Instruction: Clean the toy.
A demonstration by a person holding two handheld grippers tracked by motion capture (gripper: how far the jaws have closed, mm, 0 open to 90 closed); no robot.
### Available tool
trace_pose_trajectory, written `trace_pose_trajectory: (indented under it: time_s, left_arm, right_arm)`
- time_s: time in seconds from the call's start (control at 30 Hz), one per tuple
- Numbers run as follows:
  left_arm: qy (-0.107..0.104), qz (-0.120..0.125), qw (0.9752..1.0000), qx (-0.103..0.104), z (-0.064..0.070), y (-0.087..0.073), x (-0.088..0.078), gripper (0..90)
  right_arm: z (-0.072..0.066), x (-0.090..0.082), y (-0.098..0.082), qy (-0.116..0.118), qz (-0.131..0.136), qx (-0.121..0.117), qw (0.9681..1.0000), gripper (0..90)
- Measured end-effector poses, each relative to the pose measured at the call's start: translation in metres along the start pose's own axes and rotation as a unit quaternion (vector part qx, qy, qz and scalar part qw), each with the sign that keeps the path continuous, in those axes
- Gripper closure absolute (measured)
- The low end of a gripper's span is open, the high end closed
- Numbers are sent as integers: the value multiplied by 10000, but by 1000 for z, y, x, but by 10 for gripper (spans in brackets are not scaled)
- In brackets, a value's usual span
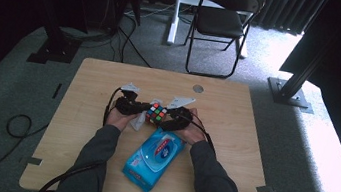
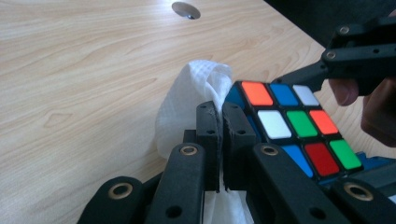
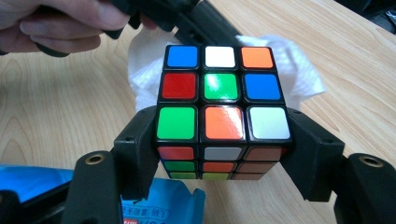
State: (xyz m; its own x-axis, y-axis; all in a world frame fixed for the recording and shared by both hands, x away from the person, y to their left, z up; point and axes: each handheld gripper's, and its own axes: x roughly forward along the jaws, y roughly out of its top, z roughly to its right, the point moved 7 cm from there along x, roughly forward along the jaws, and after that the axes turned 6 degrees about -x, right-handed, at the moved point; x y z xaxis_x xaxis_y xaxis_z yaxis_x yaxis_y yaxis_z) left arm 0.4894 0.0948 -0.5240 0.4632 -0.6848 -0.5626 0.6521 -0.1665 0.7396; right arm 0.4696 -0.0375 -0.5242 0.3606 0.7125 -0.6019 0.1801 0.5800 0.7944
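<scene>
A scrambled colour cube (image 3: 222, 107) is clamped between the jaws of my right gripper (image 3: 224, 140), one black pad on each side of it, just above the table. My left gripper (image 2: 219, 112) is shut on a white wipe (image 2: 196, 93), pinching a fold of it right against the cube's (image 2: 299, 126) side. In the high view both grippers meet at the table's middle, the left gripper (image 1: 142, 112) on the left of the cube (image 1: 156, 112) and the right gripper (image 1: 164, 120) on its right. The wipe (image 1: 138, 122) hangs below the left jaws.
A blue pack of wet wipes (image 1: 155, 157) lies on the wooden table (image 1: 233, 135) just in front of the hands, between the forearms. A round cable hole (image 1: 198, 88) sits near the far edge. A folding chair (image 1: 221, 22) stands on the floor beyond the table.
</scene>
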Motion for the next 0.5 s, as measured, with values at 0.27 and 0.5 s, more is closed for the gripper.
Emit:
trace_pose_trajectory:
  time_s: [0.27, 0.5]
  left_arm:
    - [3, -111, 9999, -49, -3, -8, 5, 871]
    - [94, -209, 9997, -51, -4, -14, 8, 871]
  right_arm:
    - [5, -5, 2, -85, 92, 86, 9999, 344]
    - [8, -6, 1, -109, 138, 180, 9997, 343]
